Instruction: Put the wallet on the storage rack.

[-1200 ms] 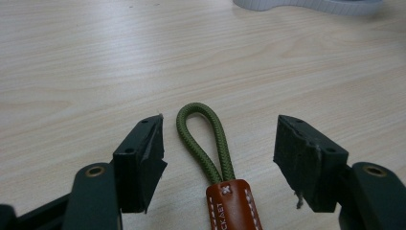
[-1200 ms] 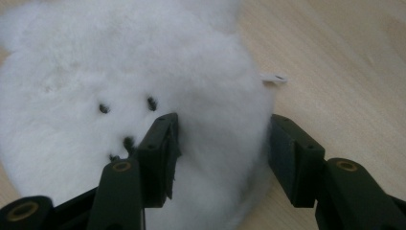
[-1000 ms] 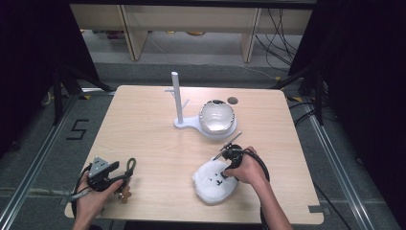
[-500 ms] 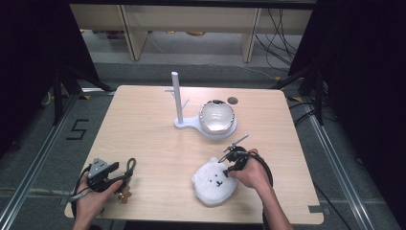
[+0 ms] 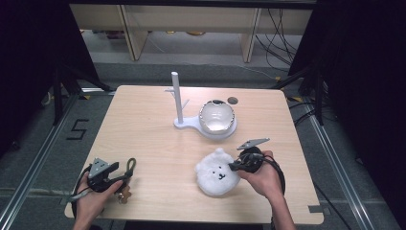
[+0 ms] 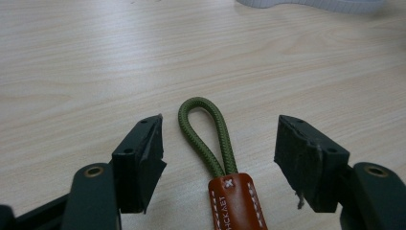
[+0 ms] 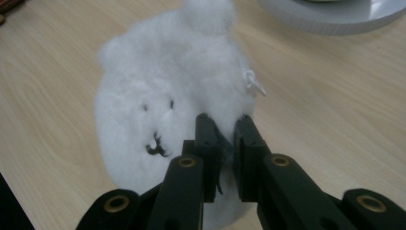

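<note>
Nearest me, by the table's point(image 5: 158, 143) front left corner, my left gripper point(image 6: 220, 143) stands open, jaws either side of the green cord loop point(image 6: 207, 132), not touching it. Near the front edge, my right gripper point(image 7: 224, 132) has just been closing and now pinches the white plush bear's point(image 7: 163, 96) edge. I'd judge lifting comes next, slowly. Farther back, mid-table, the white stand's point(image 5: 178, 96) dish carries a glassy dome point(image 5: 216, 115).
</note>
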Demonstrator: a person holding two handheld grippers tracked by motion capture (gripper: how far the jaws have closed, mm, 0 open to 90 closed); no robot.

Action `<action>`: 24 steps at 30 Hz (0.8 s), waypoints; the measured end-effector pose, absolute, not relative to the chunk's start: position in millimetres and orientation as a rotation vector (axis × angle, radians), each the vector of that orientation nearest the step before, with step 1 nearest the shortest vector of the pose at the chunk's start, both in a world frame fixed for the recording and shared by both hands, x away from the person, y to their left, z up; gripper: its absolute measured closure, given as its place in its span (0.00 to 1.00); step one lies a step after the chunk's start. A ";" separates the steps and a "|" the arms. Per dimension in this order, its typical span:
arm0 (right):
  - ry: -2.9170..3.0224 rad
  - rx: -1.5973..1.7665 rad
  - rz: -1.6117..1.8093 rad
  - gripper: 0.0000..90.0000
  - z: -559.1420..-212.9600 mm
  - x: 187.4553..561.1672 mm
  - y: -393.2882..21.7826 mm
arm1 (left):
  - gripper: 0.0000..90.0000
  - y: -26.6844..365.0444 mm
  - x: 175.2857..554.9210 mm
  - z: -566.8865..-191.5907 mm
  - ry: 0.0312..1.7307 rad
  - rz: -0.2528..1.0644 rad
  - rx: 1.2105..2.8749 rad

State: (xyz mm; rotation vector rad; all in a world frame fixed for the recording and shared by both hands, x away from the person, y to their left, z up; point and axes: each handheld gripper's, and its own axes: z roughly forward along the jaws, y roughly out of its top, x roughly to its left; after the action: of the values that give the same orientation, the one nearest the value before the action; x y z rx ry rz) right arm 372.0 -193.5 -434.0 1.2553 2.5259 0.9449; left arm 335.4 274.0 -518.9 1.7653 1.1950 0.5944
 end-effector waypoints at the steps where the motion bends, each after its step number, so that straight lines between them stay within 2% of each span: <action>1: 2.512 1.254 0.959 0.93 -432.6 371.5 -195.2 | 0.37 274.6 335.8 -519.0 1.187 0.596 1.768; 24: 2.262 1.254 1.178 0.93 -403.7 372.7 -210.6 | 0.36 274.7 335.9 -520.7 1.193 0.612 1.757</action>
State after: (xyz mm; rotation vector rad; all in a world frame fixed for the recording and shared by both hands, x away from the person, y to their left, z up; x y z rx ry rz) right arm 372.7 -210.6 -403.7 1.2540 2.2617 1.1781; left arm 335.9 274.7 -520.7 1.7572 1.1930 0.6115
